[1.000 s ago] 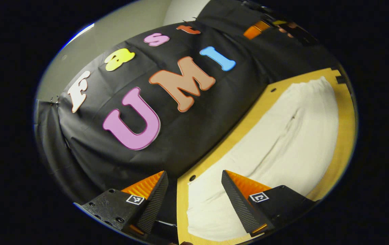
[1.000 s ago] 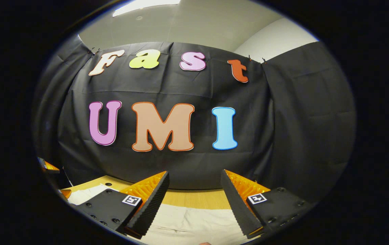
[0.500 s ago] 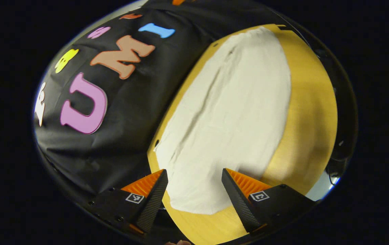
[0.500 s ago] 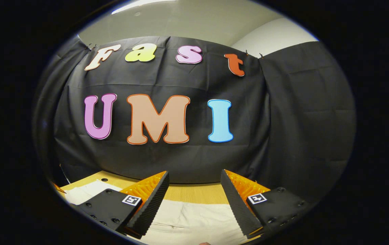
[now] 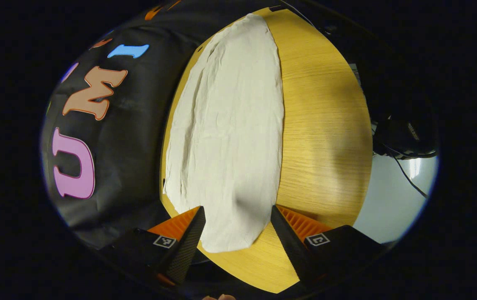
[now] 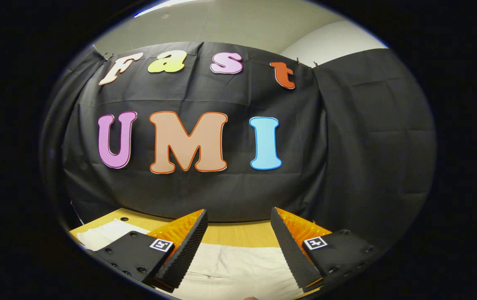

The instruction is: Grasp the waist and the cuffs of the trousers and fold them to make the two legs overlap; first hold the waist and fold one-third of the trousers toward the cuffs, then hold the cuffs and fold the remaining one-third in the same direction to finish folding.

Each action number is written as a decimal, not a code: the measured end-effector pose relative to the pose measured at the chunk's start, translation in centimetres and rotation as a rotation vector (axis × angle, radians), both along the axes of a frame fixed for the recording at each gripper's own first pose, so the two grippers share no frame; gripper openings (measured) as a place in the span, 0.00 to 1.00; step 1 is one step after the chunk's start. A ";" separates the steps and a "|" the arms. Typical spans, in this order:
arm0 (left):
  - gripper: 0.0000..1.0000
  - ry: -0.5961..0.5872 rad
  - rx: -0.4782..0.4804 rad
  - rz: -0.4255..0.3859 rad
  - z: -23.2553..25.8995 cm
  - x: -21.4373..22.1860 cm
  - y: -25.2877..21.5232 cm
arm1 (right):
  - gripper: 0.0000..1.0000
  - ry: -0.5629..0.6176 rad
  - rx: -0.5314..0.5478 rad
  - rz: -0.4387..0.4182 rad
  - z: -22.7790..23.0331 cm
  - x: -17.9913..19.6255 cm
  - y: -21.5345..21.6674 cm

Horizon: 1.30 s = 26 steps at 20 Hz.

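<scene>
left tongs: spread wide, empty, above trousers | right tongs: wide apart, empty | trousers flat on table

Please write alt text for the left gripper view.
Cream cloth trousers lie flat lengthwise on a yellow wooden table. The open left gripper hovers at their near end, the booth's black cloth wall beside.

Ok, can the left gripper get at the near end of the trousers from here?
Probably yes: the left gripper is open, the trousers' near end lies flat between its fingers, and nothing stands on the table in between.
</scene>
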<state>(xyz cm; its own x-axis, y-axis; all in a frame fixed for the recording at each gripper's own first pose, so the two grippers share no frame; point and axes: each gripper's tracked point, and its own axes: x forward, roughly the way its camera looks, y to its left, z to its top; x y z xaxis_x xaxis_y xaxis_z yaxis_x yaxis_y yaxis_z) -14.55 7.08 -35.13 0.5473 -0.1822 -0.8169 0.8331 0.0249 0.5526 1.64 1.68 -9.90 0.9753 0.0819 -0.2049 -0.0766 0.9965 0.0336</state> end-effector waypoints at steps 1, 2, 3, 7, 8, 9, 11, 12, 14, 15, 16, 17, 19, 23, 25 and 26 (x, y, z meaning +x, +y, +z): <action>0.97 -0.010 0.005 -0.019 -0.2 0.5 -0.3 | 0.98 0.001 -0.007 -0.001 -0.2 0.0 -0.3; 0.97 -0.003 0.018 -0.028 -0.8 0.8 -0.3 | 0.97 0.004 -0.016 -0.002 -0.4 0.0 -0.5; 0.95 -0.023 0.031 -0.039 -1.0 1.4 -0.5 | 0.97 0.010 -0.026 -0.004 -0.8 -0.1 -0.8; 0.82 -0.033 0.056 -0.037 -1.5 3.1 -0.9 | 0.98 0.035 -0.071 0.000 -2.2 -0.2 -2.0; 0.77 -0.018 0.060 -0.026 -1.9 3.3 -0.8 | 0.98 0.028 -0.090 -0.011 -2.5 -0.2 -2.8; 0.75 0.002 0.061 -0.015 -2.1 3.2 -0.8 | 0.98 0.024 -0.109 -0.022 -2.9 -0.1 -3.4; 0.60 0.047 0.062 -0.002 -3.0 3.1 -0.9 | 0.98 0.036 -0.147 -0.028 -4.1 -0.3 -4.2; 0.45 0.061 0.072 0.000 -3.2 2.8 -0.9 | 0.98 0.044 -0.166 -0.020 -4.7 -0.5 -4.5; 0.21 0.066 0.090 -0.009 -3.4 2.5 -0.8 | 0.98 0.055 -0.225 0.004 -5.8 -0.9 -5.0; 0.14 0.063 0.101 -0.009 -3.6 2.4 -0.6 | 0.97 0.058 -0.261 0.027 -6.4 -1.1 -5.4; 0.02 0.046 0.107 -0.007 -3.6 2.4 -0.7 | 0.98 0.072 -0.300 0.058 -7.3 -1.6 -5.5; 0.02 0.033 0.105 -0.002 -3.6 2.6 -0.7 | 0.97 0.090 -0.346 0.085 -8.4 -2.1 -6.1; 0.00 0.015 0.089 0.030 -3.6 2.6 -0.7 | 0.97 0.119 -0.447 0.127 -10.4 -3.3 -7.8; 0.00 0.016 0.074 0.086 -3.8 2.6 -0.9 | 0.98 0.195 -0.637 0.199 -14.7 -5.4 -11.1; 0.00 0.011 0.077 0.077 -3.9 2.7 -0.8 | 0.99 0.249 -0.720 0.254 -17.1 -6.7 -12.5; 0.00 0.005 0.081 0.071 -3.8 2.7 -0.8 | 0.98 0.273 -0.768 0.290 -18.2 -7.6 -13.2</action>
<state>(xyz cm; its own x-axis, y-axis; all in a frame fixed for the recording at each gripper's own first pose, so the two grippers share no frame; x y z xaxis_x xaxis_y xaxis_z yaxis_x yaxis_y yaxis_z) -11.90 6.31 -38.96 0.5526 -0.0764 -0.8300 0.8334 0.0399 0.5512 -5.98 -11.55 -28.14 0.8460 0.0626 -0.5295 -0.4186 0.6930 -0.5870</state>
